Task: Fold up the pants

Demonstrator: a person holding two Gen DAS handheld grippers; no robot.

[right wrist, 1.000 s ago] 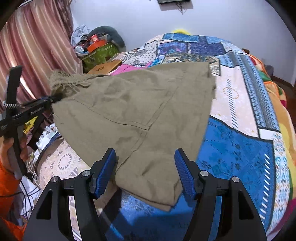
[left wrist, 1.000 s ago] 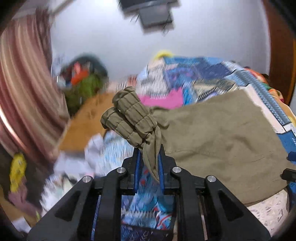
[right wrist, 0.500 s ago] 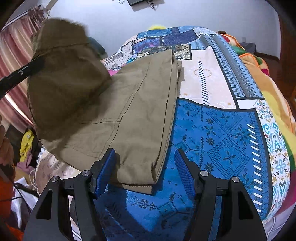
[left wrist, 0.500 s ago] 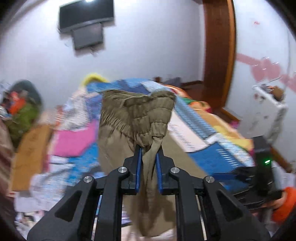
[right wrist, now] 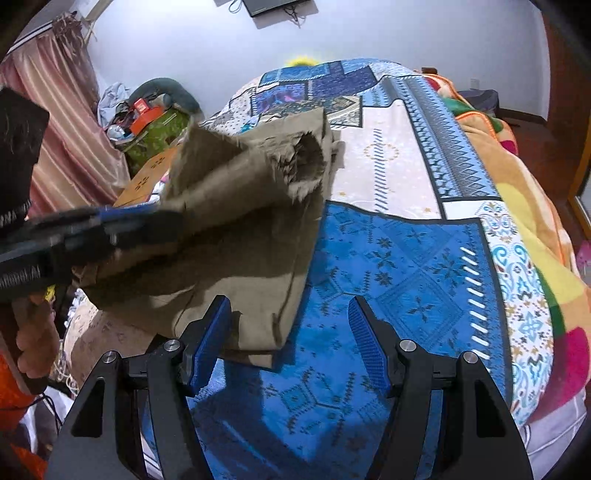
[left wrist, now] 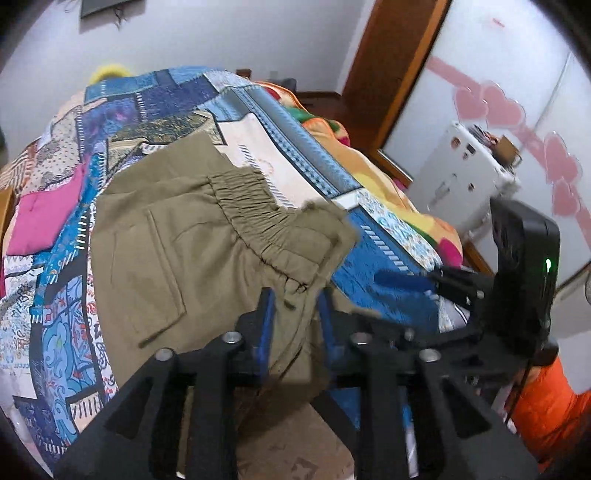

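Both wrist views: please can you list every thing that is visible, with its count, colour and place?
pants: one, olive, on the bed, waistband end lifted
bedspread: one, blue patchwork, covers the bed
blanket: one, yellow and orange, along the bed's right edge
curtain: one, pink striped, left of the bed
screen: one, black, on the far wall
green bag: one, with clutter on top, beside the curtain
white appliance: one, right of the bed
heart stickers: several, pink, on the right panel
left gripper: black with blue pads, jaws parted, pants fabric between them
right gripper: black with blue pads, open, at the pants' near edge
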